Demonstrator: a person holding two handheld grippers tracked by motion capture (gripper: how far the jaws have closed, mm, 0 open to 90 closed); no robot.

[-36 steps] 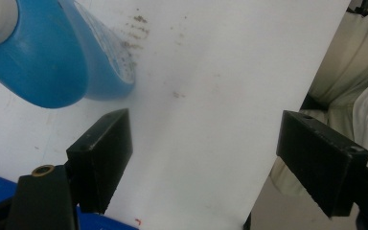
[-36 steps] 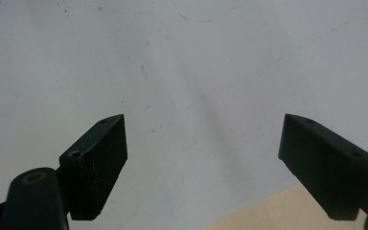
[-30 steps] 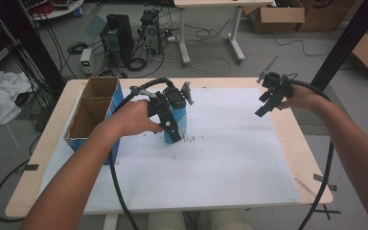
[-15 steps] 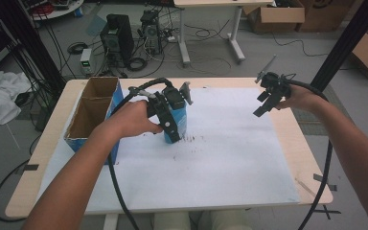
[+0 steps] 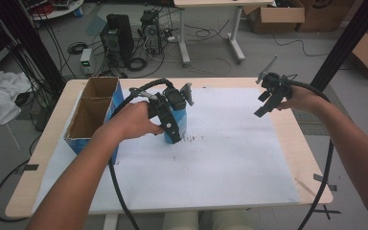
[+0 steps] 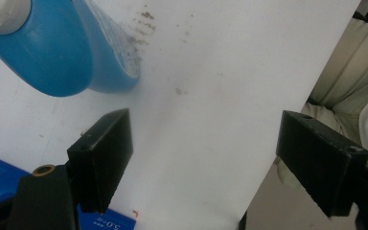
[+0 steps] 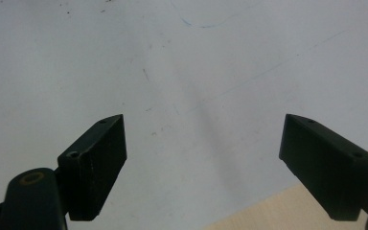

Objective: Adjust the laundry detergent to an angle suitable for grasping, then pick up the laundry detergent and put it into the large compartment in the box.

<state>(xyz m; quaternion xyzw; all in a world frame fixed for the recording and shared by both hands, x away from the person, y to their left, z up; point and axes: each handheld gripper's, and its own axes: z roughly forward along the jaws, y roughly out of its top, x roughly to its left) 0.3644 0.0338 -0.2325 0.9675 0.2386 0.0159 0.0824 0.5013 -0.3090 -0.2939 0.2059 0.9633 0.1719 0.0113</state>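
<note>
1. High view: left gripper [image 5: 172, 125] sits right at the blue bottle [image 5: 179, 120], which stands upright mid-table on the white sheet [image 5: 230, 163], just beside the cardboard box [image 5: 93, 112]. Right gripper [image 5: 268, 98] is held up, well apart; left is far nearer.
2. Left gripper view: jaws spread wide, nothing between them. Bottle [image 6: 62, 48] lies ahead, off to upper left, outside the gap.
3. Right gripper view: jaws spread, empty, over bare sheet [image 7: 196, 86]; table edge [image 7: 268, 206] at bottom.
</note>
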